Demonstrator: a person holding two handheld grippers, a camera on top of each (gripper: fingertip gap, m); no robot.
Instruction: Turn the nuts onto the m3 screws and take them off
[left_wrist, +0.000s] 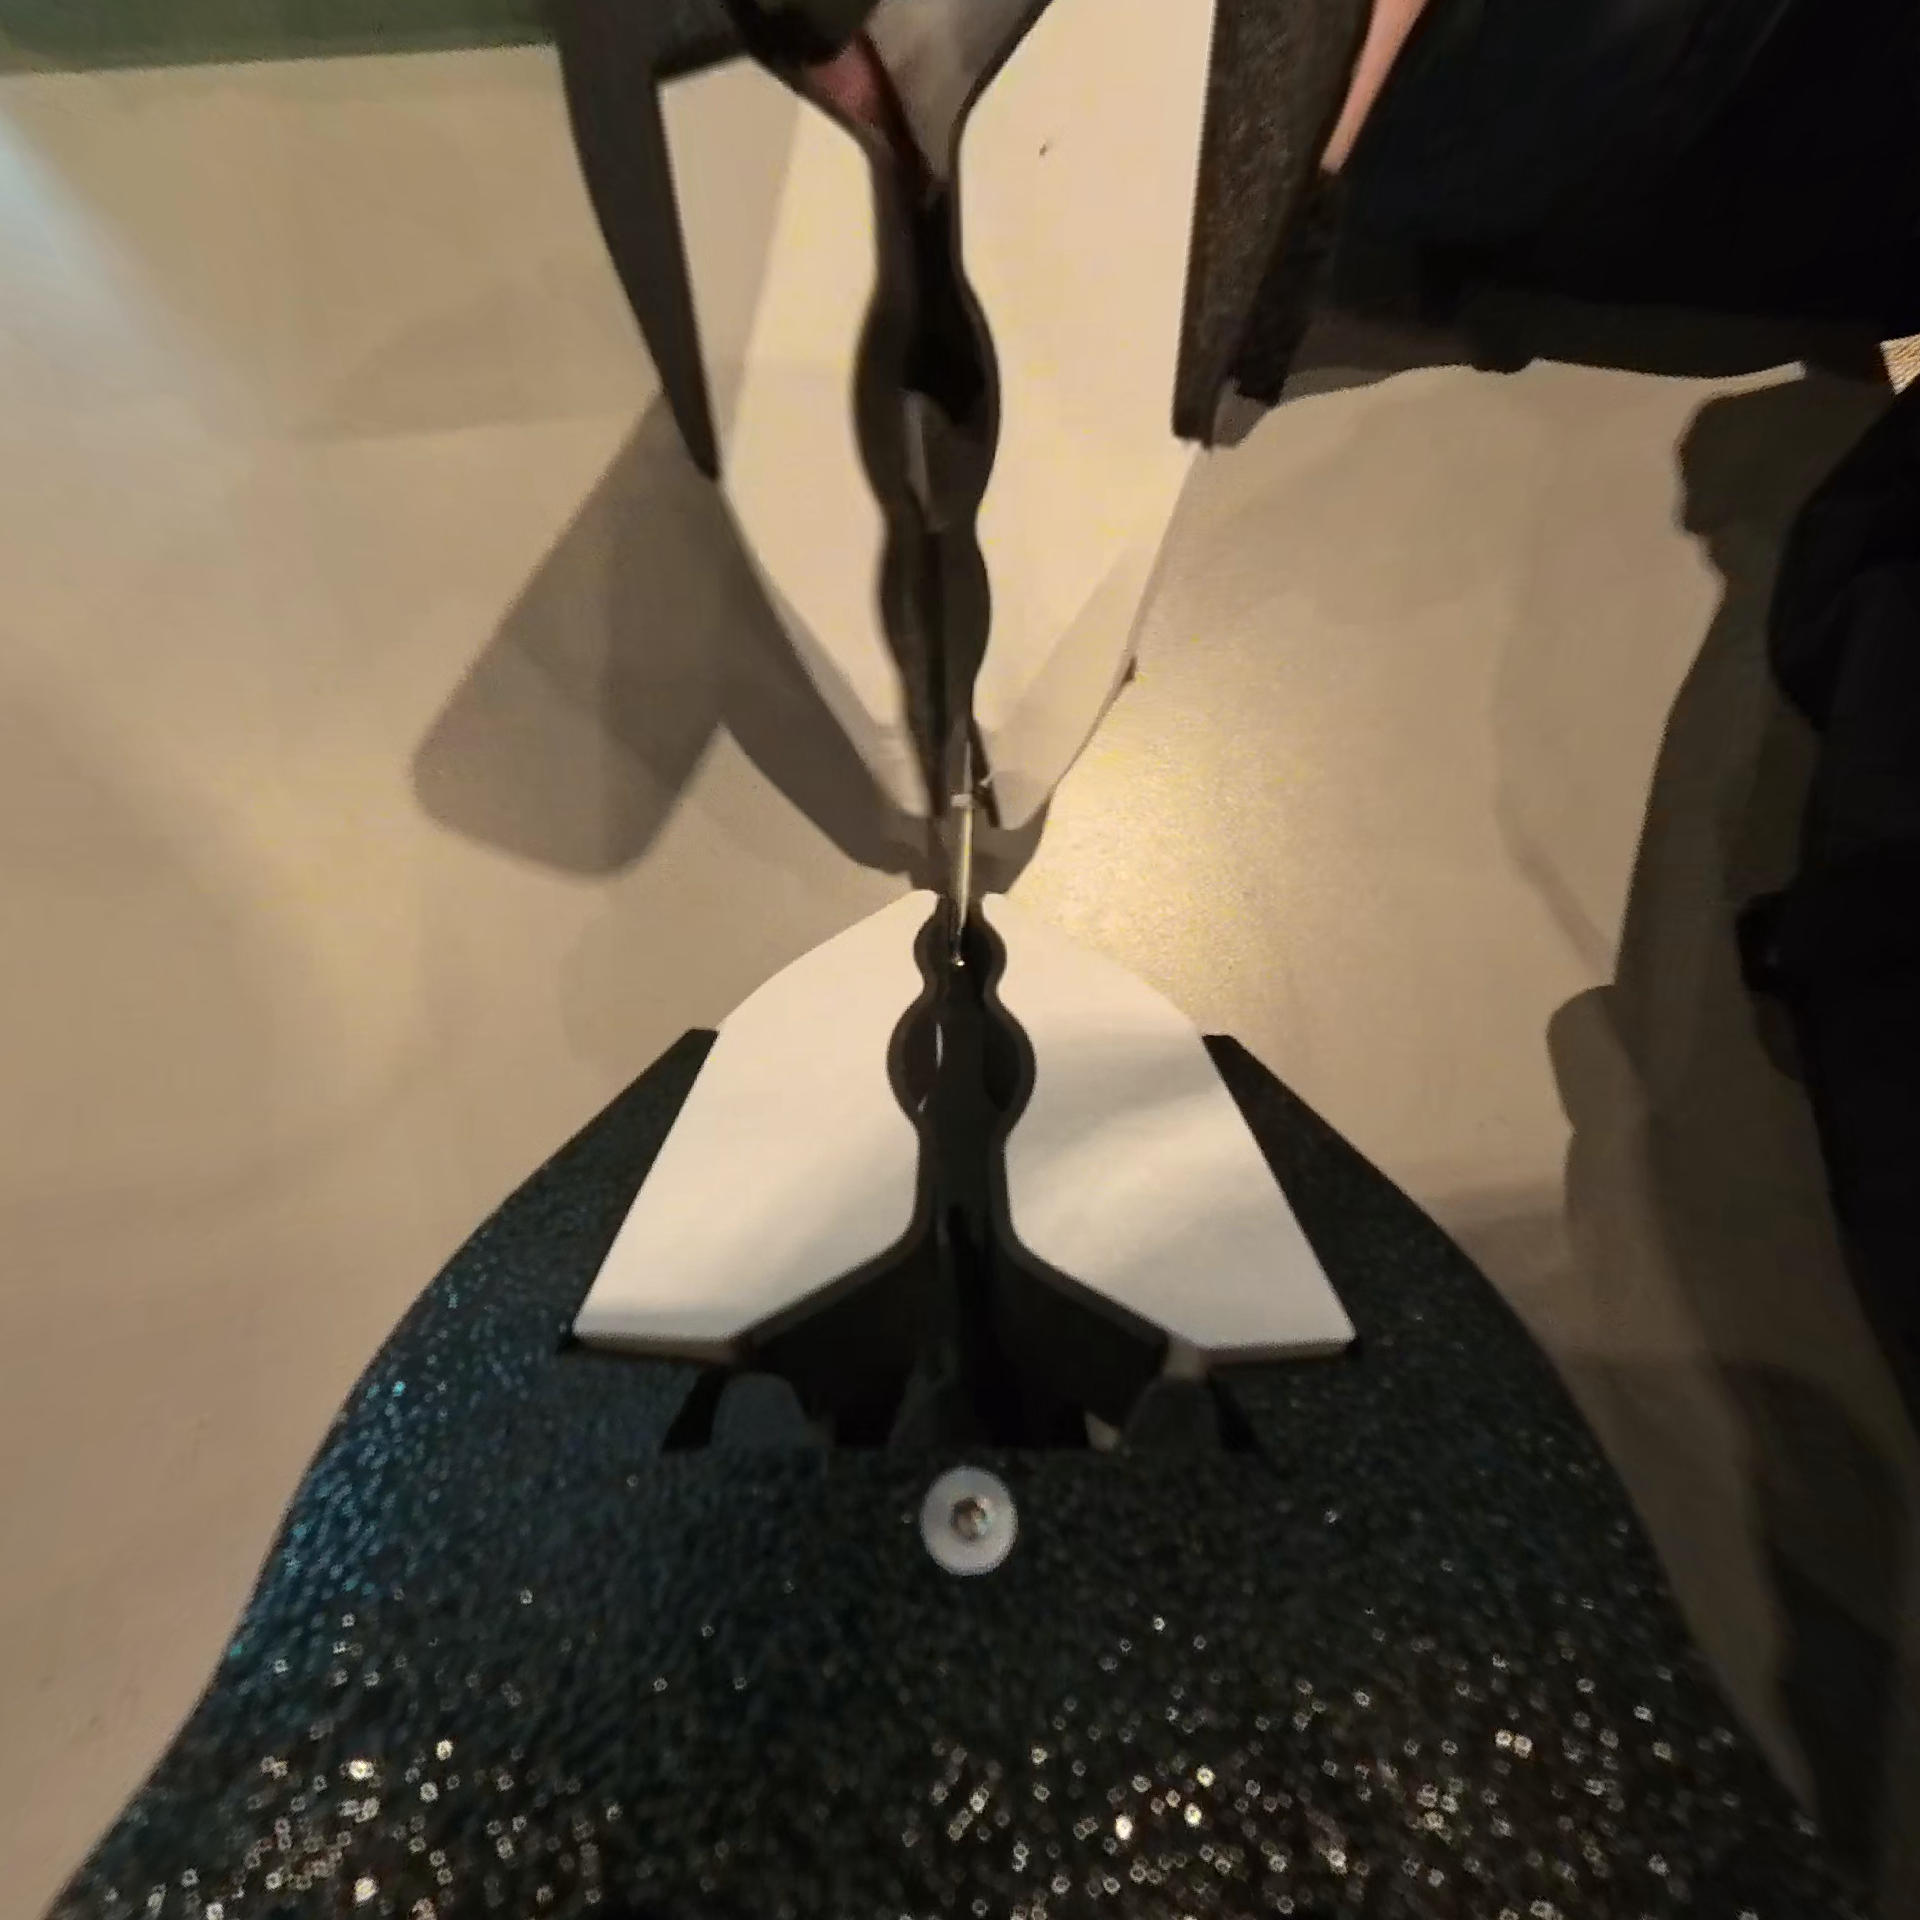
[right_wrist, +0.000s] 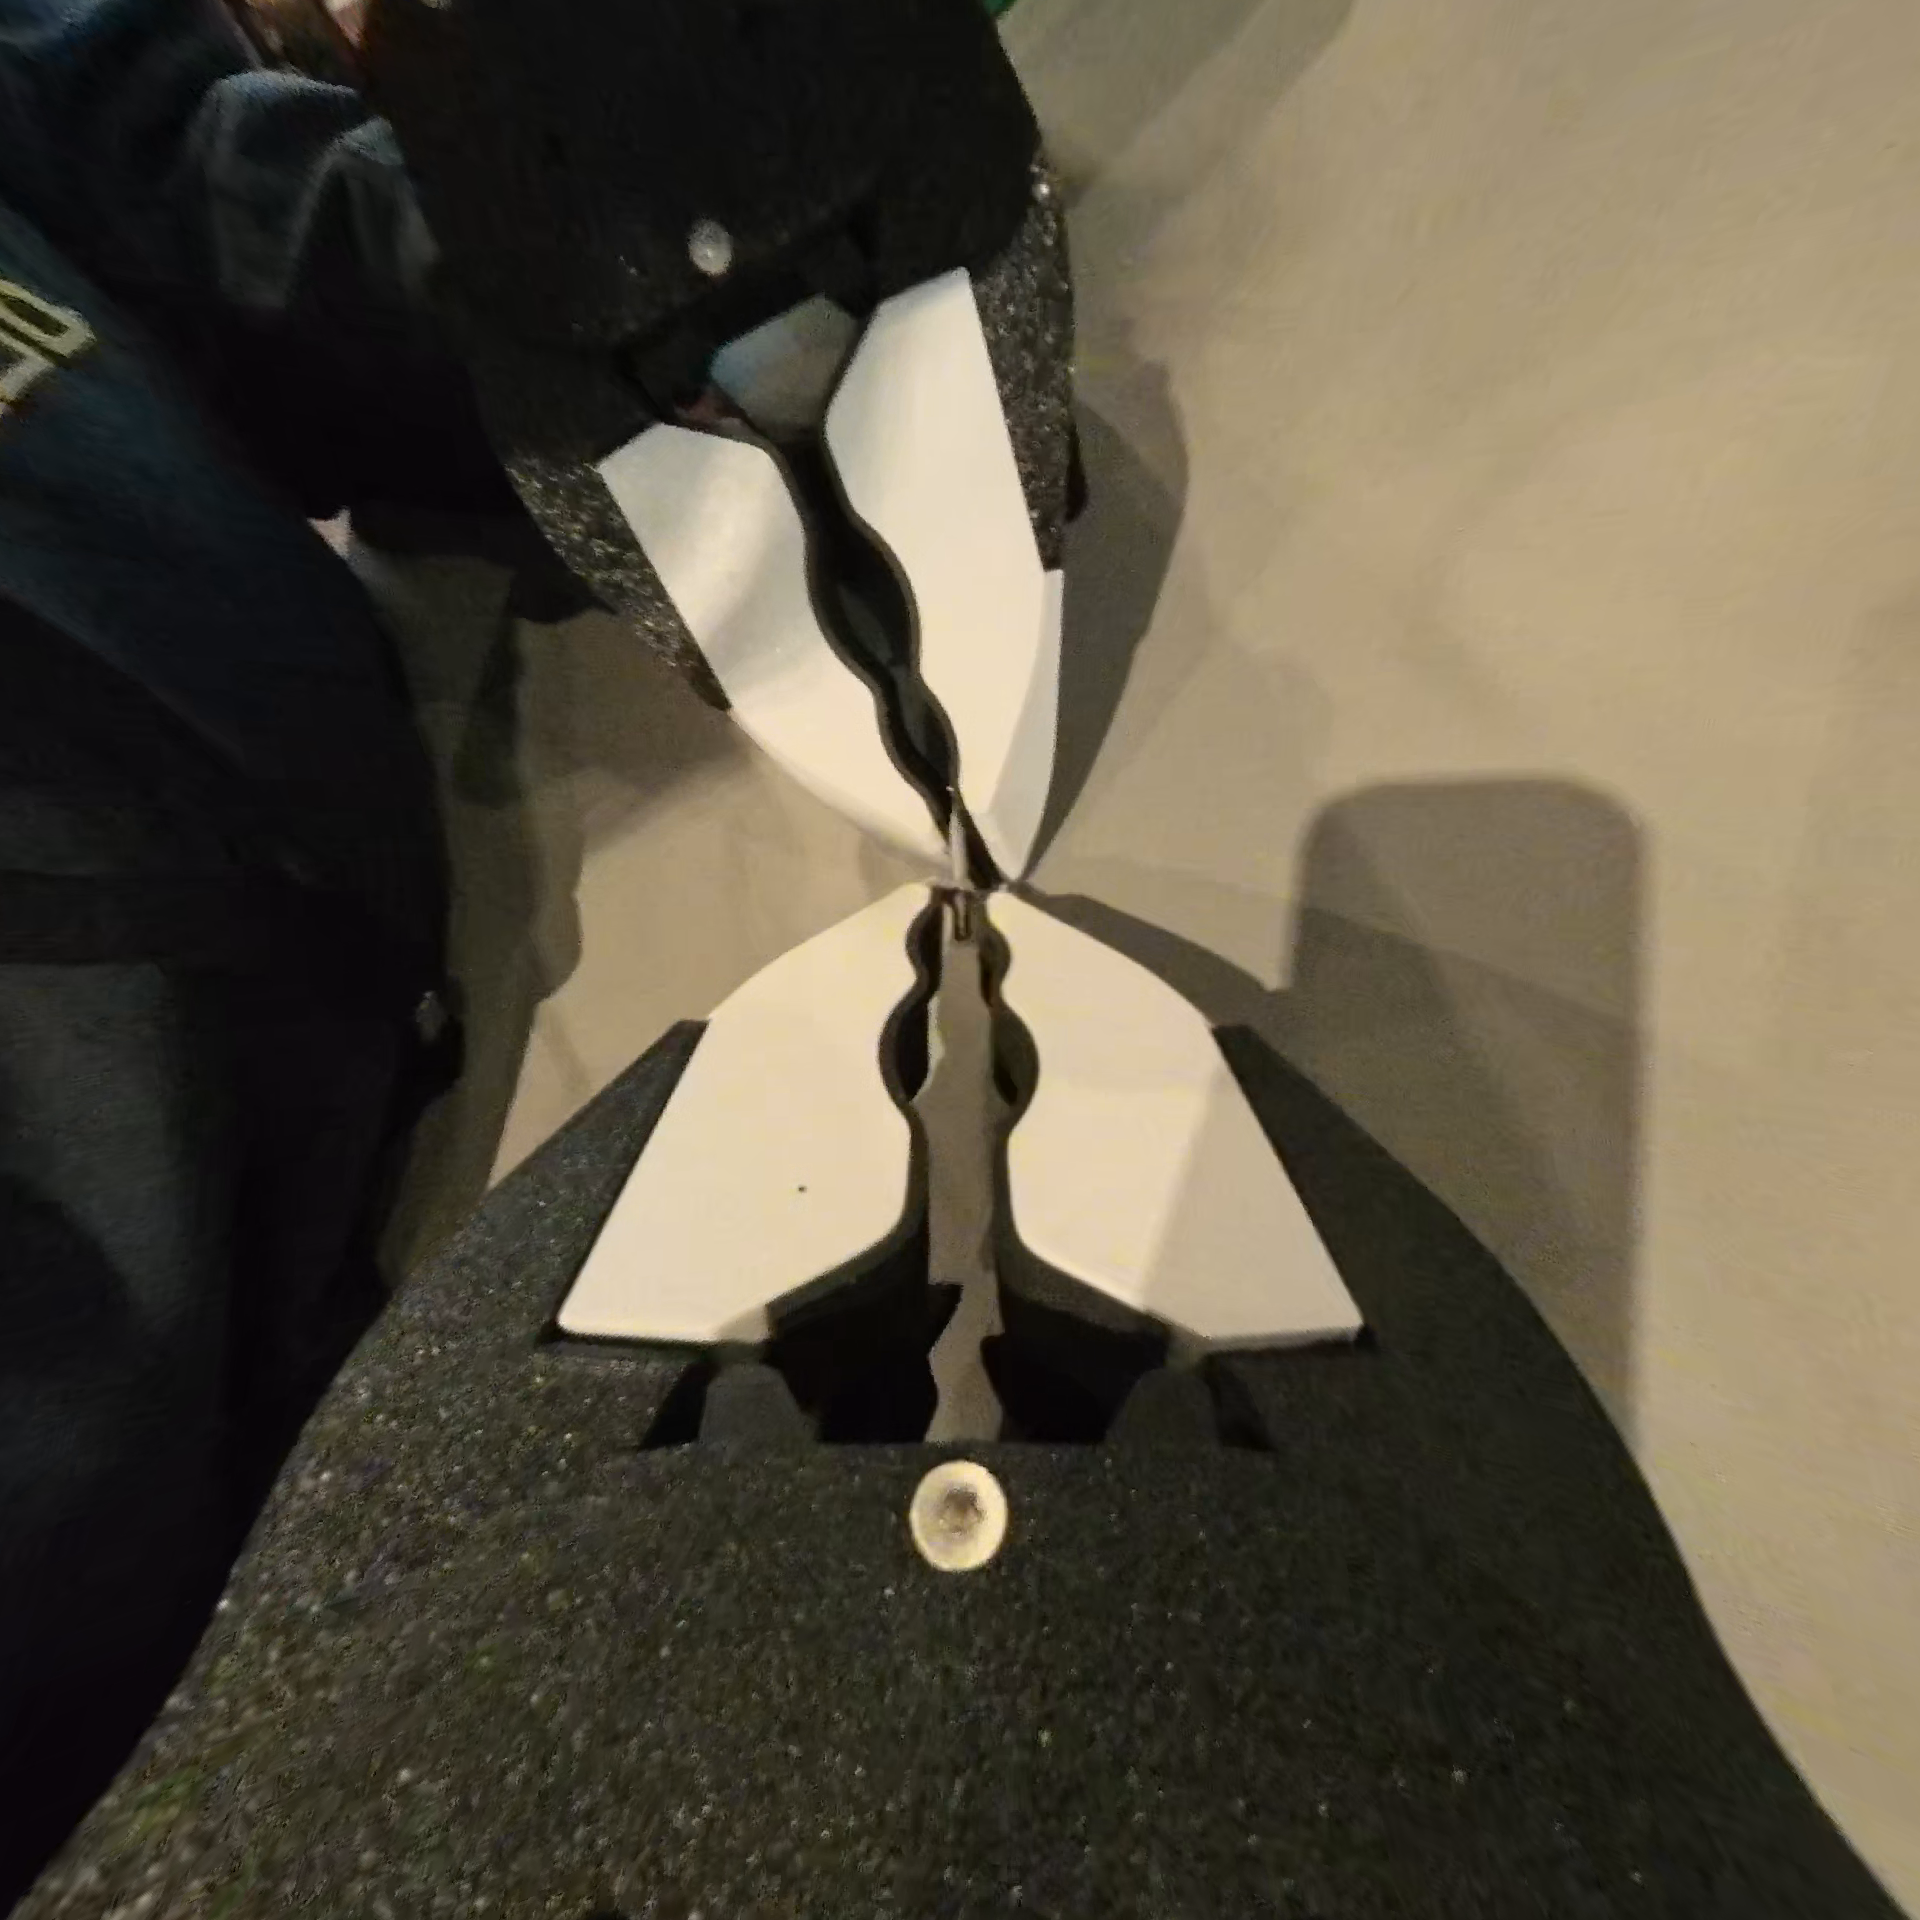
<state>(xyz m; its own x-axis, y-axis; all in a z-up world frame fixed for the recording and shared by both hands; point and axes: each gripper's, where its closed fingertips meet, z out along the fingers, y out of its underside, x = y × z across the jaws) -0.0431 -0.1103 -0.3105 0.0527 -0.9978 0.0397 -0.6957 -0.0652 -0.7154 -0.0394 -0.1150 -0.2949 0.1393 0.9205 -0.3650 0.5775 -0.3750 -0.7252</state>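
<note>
M3 screw (left_wrist: 965, 854), thin and silver, spans the meeting point of the two claws, held in the air over the beige worktop (left_wrist: 260, 644). Left claw (left_wrist: 957, 920) pressed together on the screw's near end. Right claw (right_wrist: 964, 902) opposite, tips almost touching the left's, pinching the far end, where a small nut (left_wrist: 961, 805) sits. Dark sleeve (right_wrist: 208, 623) beside the claws.
</note>
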